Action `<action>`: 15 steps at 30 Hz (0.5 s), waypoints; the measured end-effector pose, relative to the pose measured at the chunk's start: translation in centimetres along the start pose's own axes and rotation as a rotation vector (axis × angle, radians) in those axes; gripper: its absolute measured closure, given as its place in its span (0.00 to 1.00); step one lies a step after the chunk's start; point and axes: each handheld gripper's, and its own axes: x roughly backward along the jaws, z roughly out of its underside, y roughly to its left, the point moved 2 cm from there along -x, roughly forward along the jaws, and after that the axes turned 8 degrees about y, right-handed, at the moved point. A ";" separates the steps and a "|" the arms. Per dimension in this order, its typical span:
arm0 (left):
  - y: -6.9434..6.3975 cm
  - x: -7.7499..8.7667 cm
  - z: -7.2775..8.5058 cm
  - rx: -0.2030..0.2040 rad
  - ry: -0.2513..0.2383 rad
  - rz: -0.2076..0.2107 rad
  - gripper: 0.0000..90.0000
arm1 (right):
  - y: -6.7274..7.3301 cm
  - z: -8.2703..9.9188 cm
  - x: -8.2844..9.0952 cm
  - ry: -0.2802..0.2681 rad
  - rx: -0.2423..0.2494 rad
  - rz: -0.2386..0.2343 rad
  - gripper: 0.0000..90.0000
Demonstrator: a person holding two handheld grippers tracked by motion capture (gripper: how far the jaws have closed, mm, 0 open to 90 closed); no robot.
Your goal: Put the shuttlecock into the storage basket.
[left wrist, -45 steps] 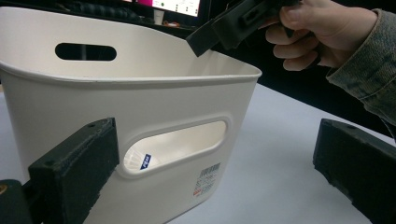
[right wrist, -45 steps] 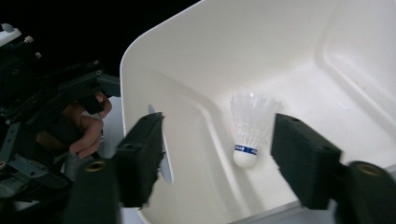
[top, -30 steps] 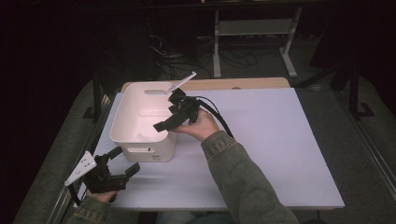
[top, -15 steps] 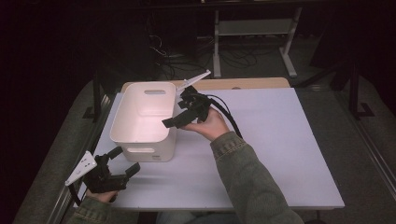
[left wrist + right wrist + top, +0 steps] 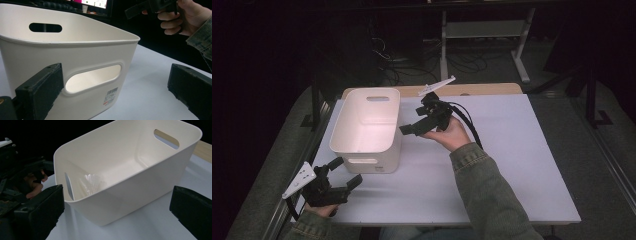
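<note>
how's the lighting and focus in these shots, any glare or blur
High view: the room behind is dark, the table lit, the white bin glowing pale pink inside. Left gripper view: the bin is sharp, the open left claw close and soft. Right gripper view: a bright glare patch on the bin floor, black background.

The bin (image 5: 367, 122) was cream-white, the table (image 5: 512, 150) pale lilac-white, both grippers' jaws black, the sleeve (image 5: 492, 195) olive.
</note>
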 end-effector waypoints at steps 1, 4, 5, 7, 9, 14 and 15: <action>0.0 0.0 0.0 0.006 -0.005 0.001 0.00 | -0.2 0.2 0.1 -0.004 0.000 -0.003 0.00; -0.1 -0.1 0.0 0.012 -0.011 0.005 0.00 | -0.5 0.6 0.5 -0.013 -0.016 -0.008 0.00; -0.1 -0.1 0.0 0.009 -0.009 0.004 0.00 | -0.5 0.8 0.6 -0.014 -0.019 -0.009 0.00; 0.0 0.0 0.0 0.001 -0.003 0.003 0.00 | -0.6 1.0 0.7 -0.019 -0.019 -0.007 0.00; 0.0 0.0 0.0 0.003 -0.001 0.000 0.00 | -0.7 1.3 0.8 -0.023 -0.023 -0.007 0.00; 0.0 -0.1 0.0 0.002 -0.004 0.001 0.00 | -1.2 2.1 1.1 -0.021 -0.025 -0.009 0.00; 0.0 -0.1 0.0 0.002 -0.005 0.000 0.00 | -1.3 2.3 1.1 -0.022 -0.018 -0.008 0.00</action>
